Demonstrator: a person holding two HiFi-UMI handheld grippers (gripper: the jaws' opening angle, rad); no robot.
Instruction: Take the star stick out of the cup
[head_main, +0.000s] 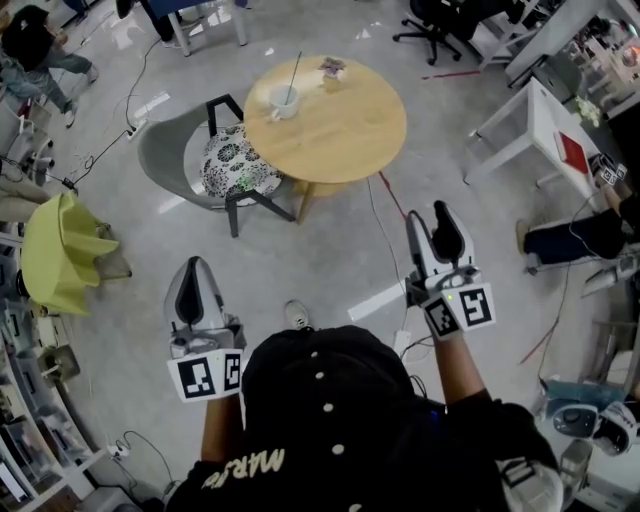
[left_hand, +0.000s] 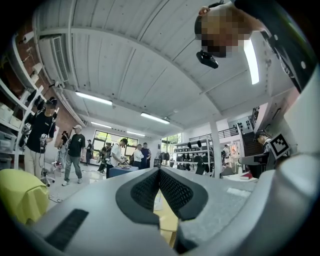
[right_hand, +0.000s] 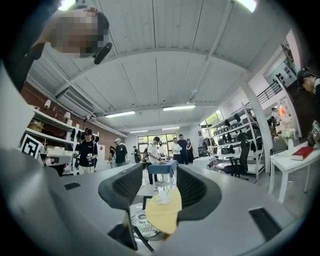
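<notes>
Head cam looks fwd and steeply down from over the person; round bench (head_main: 350, 130) lies far, across the floor (head_main: 330, 260). Cams on left gripper (head_main: 197, 280) and right gripper (head_main: 432, 222) sit low behind own jaws, facing fwd and tilted up, ceiling (left_hand: 125, 60) filling most. All 3 share the bench, small btw. jaws in both gripper views; head and right views also share the chair (head_main: 170, 150).

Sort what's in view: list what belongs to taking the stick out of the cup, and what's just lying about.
For the job: cup, stick, round table, left gripper, right gripper.
Lying about: grey chair, patterned cushion, white table, red book.
</notes>
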